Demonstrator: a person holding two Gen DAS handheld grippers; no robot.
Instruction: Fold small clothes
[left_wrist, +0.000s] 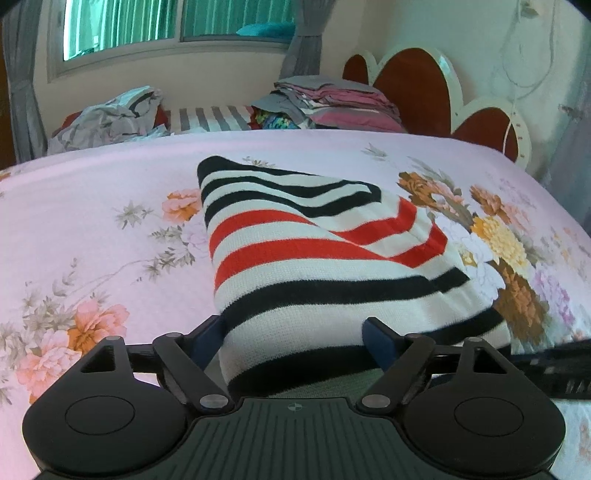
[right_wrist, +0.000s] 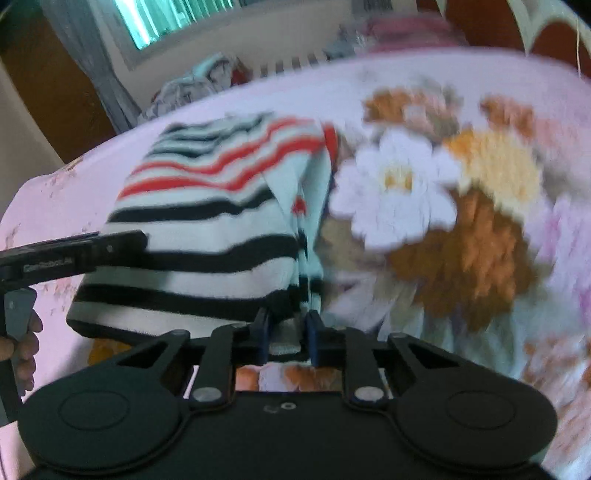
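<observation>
a bedroom, with a window and grey curtains at the back and a red and white headboard to the right. the bed is covered by a pink sheet printed with large flowers. at its far edge sit a crumpled heap of laundry and a neat stack of folded clothes.

a striped sweater, white with black and red bands, lies partly folded in the middle of the sheet, its near end reaching both tools.

the left gripper stands with its jaws wide apart, the near end of the sweater lying between the blue pads without being pinched.

the right gripper has its jaws drawn close together, clamped on a small piece of the sweater's near right corner. this view is blurred. the other tool and a hand show at its left edge.
</observation>
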